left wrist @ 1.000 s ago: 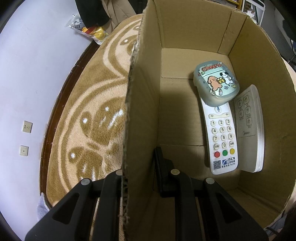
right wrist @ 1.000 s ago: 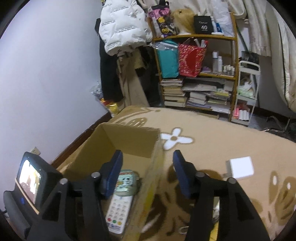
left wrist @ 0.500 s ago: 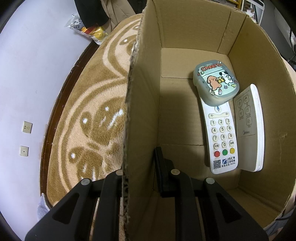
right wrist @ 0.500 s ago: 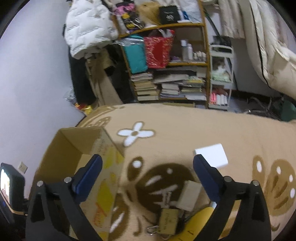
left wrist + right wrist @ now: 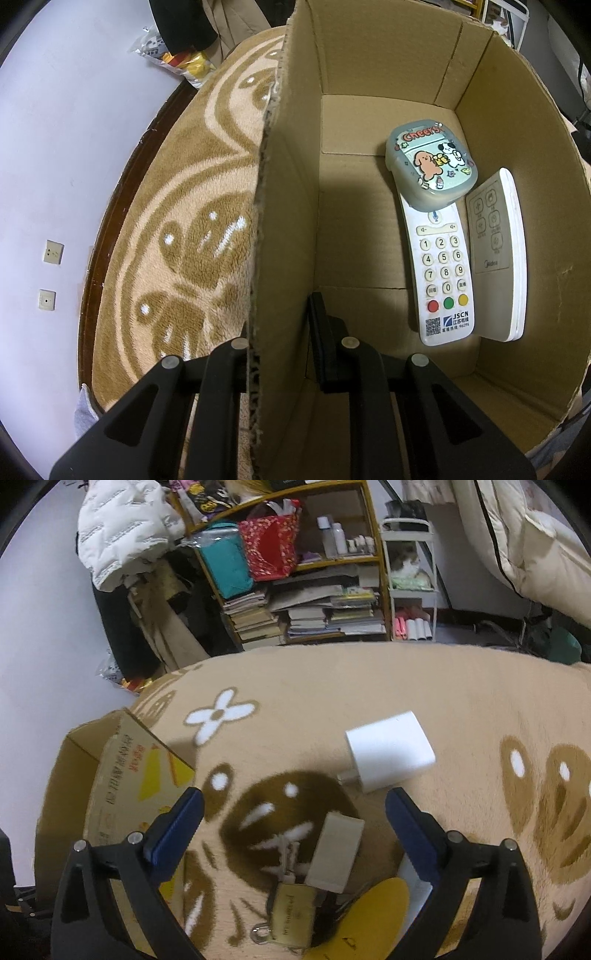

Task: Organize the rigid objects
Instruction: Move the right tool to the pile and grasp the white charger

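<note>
right gripper (image 5: 293,825) swung off box (image 5: 369,110); remote (image 5: 441,275) reads "jscn", perhaps.

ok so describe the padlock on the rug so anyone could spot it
Start at the cardboard box on the patterned rug; to its right, small things lie between the open right gripper's fingers. The brass padlock lies nearest the camera, the only metal piece, below a beige block.

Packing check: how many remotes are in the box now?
2. The keypad remote lies under the tin; the slimmer remote lies beside it, by the box wall.
</note>
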A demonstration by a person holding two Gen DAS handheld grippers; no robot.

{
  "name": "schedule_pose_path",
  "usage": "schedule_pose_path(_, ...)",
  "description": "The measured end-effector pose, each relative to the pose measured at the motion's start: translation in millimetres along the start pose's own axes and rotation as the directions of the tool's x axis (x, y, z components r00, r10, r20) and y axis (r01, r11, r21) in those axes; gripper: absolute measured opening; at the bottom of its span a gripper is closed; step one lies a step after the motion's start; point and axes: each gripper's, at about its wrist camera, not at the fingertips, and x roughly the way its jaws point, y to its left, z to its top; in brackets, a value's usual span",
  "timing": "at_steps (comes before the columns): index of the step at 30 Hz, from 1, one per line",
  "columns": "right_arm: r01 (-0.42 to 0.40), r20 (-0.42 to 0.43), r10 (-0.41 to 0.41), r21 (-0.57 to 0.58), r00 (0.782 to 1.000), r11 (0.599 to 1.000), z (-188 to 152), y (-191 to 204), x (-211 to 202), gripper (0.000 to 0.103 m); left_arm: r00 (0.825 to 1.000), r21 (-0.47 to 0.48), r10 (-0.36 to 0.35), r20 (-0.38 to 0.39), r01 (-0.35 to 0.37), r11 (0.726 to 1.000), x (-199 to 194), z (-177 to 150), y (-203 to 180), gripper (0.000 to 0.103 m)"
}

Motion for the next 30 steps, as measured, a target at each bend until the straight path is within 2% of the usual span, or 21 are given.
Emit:
schedule_pose_path(7, 0.005, -0.062, -0.002, 0.056, 0.998, 0.998, -7, -14, 16, 0.102, 1.0, -0.004, -0.001, -0.002, 0.001, 1.0, 1, 0, -1, 0.016)
schedule_pose_path(9, 0.007, -0.077, -0.004, 0.051, 0.997, 0.999, -10, -15, 19, 0.09, 1.0, -0.002, -0.001, -0.003, 0.001, 1.0, 1, 0, -1, 0.016)
schedule_pose_path(11, 0.014, -0.092, -0.009, 0.053, 0.996, 0.999, -13, -15, 21, 0.083, 1.0, 0.0, 0.001, -0.003, -0.001, 1.0, 1, 0, -1, 0.016)
schedule_pose_path(13, 0.017, -0.103, -0.011, 0.06, 0.995, 0.998, -15, -14, 23, 0.081, 1.0, 0.0, 0.001, -0.003, -0.001, 1.0, 1, 0, -1, 0.016)
schedule_pose_path(15, 0.017, -0.118, -0.009, 0.062, 0.993, 0.998, -18, -13, 25, 0.07, 1.0, -0.002, 0.0, -0.004, 0.0, 1.0, 1, 0, -1, 0.016)
schedule_pose_path(20, 0.048, -0.158, -0.037, 0.066, 0.987, 0.997, -23, -12, 31, 0.053, 1.0, -0.004, -0.003, -0.006, 0.002, 1.0, 0, 1, -1, 0.017)
schedule_pose_path(25, 0.055, -0.182, -0.036, 0.105, 0.983, 0.993, -27, -21, 35, 0.047, 1.0, -0.005, -0.003, -0.005, 0.003, 1.0, 0, 1, 0, 0.017)
schedule_pose_path(26, 0.063, -0.183, -0.044, 0.095, 0.982, 0.993, -27, -21, 34, 0.041, 1.0, -0.005, -0.003, -0.005, 0.003, 1.0, 0, 1, 0, 0.017)
schedule_pose_path(27, 0.074, -0.182, -0.058, 0.083, 0.981, 0.994, -27, -20, 34, 0.03, 1.0, -0.004, -0.003, -0.005, 0.003, 1.0, 0, 1, -1, 0.017)
schedule_pose_path(30, 0.074, -0.181, -0.055, 0.097, 0.982, 0.993, -27, -22, 33, 0.024, 1.0, -0.004, -0.003, -0.006, 0.003, 1.0, 0, 1, 0, 0.017)
